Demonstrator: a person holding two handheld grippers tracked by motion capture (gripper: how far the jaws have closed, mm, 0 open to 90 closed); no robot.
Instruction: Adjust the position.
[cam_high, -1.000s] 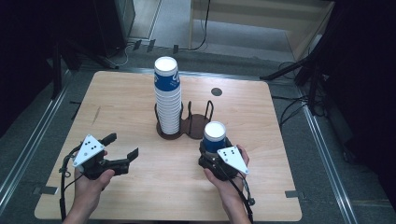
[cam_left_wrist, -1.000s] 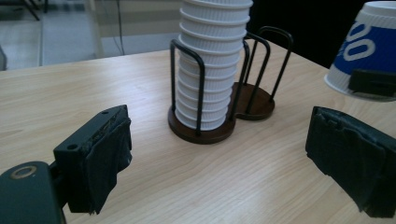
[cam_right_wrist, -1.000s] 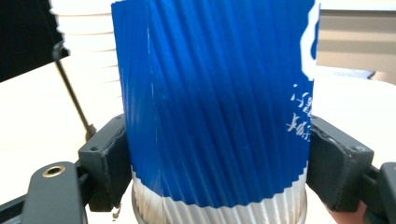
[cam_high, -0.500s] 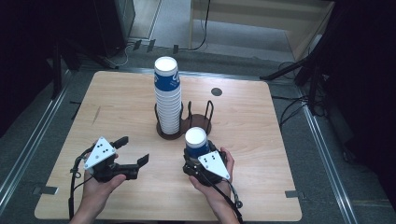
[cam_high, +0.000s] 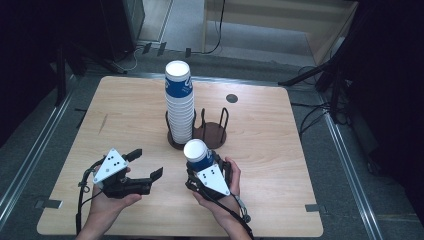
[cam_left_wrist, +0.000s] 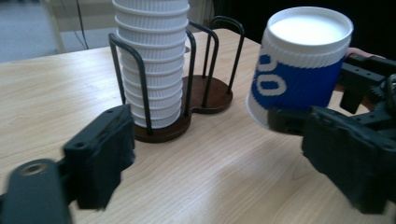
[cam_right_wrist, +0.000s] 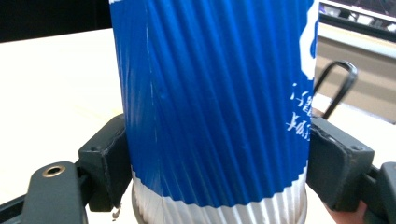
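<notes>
A blue ribbed paper cup (cam_high: 199, 155) stands bottom up in my right gripper (cam_high: 200, 167), low in the table's middle. The right gripper view has the pads (cam_right_wrist: 105, 163) pressed on both sides of the cup (cam_right_wrist: 215, 102), near its white rim. My left gripper (cam_high: 146, 164) lies to the cup's left, pointing at it. Its jaws have just been closing and stand apart with nothing between them (cam_left_wrist: 224, 163). The held cup (cam_left_wrist: 301, 65) is ahead of them to the right. A tall stack of upturned cups (cam_high: 179, 107) fills one ring of a dark wire holder (cam_high: 212, 132).
The holder's second ring (cam_left_wrist: 215, 88) has no cups in it. The wooden table (cam_high: 125, 115) has a small dark round mark (cam_high: 231, 98) at the back right. Cables and dark stands lie on the floor around the table.
My right gripper has carried the cup left and toward the person, away from the holder. My left gripper has shifted right and its jaws stand narrower than before.
</notes>
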